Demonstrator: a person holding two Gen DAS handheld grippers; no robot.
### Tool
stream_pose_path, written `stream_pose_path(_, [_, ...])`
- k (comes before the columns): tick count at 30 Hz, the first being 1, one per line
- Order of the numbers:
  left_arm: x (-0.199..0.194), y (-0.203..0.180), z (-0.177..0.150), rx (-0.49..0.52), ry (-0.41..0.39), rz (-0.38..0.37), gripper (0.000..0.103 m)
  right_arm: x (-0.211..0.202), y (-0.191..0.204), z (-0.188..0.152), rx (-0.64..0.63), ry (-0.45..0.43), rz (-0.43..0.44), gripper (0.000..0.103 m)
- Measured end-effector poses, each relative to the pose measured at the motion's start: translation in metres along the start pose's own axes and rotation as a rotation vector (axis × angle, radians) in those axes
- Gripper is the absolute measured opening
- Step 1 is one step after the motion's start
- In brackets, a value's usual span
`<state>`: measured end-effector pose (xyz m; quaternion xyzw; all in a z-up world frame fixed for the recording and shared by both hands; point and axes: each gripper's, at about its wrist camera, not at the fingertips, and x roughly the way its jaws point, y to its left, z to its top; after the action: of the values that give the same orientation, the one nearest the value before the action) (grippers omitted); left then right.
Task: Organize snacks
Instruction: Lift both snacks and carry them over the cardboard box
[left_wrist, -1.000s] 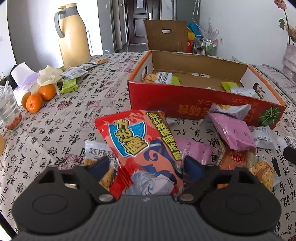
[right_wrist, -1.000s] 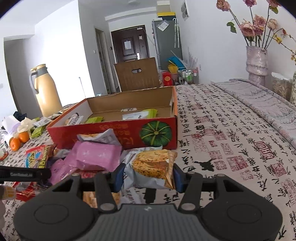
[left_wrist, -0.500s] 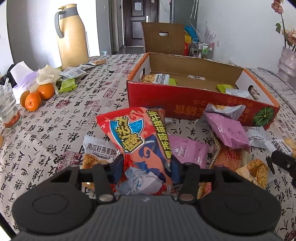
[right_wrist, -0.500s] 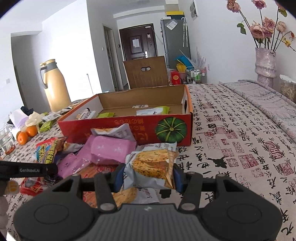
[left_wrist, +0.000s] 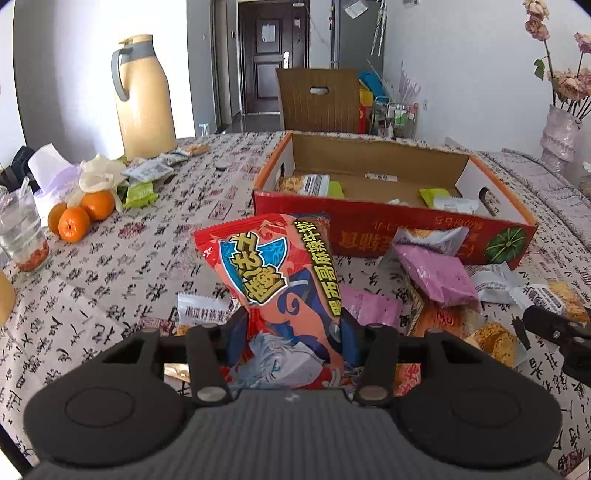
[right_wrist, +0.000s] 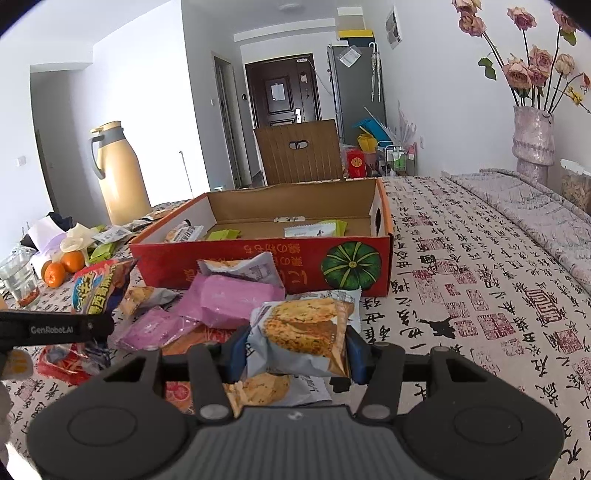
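My left gripper (left_wrist: 291, 328) is shut on a big red and blue snack bag (left_wrist: 275, 280) and holds it upright above the table, in front of the open red cardboard box (left_wrist: 373, 229). My right gripper (right_wrist: 295, 343) is shut on a grey packet with a crispy cracker picture (right_wrist: 306, 332), lifted just above the snack pile. The box (right_wrist: 258, 258) holds a few packets. The red bag also shows at the left of the right wrist view (right_wrist: 98, 284).
Pink packets (right_wrist: 236, 299), grey packets (left_wrist: 428, 238) and orange ones lie loose before the box. Oranges (left_wrist: 85, 214), a glass (left_wrist: 24, 236), a tan thermos jug (left_wrist: 146, 99) and small packets stand at the left. A flower vase (right_wrist: 532, 144) stands at the far right.
My left gripper closed on the red snack bag and lifted it upright. My right gripper rose slightly with the cracker packet held in it.
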<state>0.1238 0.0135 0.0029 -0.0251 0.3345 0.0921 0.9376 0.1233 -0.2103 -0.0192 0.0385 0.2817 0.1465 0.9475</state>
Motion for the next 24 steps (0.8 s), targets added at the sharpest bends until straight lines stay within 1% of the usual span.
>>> stream_pose_path(5, [-0.010, -0.004, 0.010, 0.018, -0.053, -0.022, 0.051, -0.001, 0.004, 0.007, -0.009, -0.018, 0.004, 0.052])
stream_pose_path(10, [-0.013, -0.008, 0.023, 0.035, -0.088, -0.037, 0.051, 0.002, 0.006, 0.017, -0.015, -0.038, 0.008, 0.052])
stream_pose_path(21, [-0.005, -0.027, 0.063, 0.077, -0.169, -0.083, 0.051, 0.022, 0.011, 0.050, -0.030, -0.096, 0.002, 0.052])
stream_pose_path(24, [0.002, -0.031, 0.074, 0.075, -0.178, -0.091, 0.051, 0.029, 0.010, 0.060, -0.033, -0.114, -0.003, 0.052])
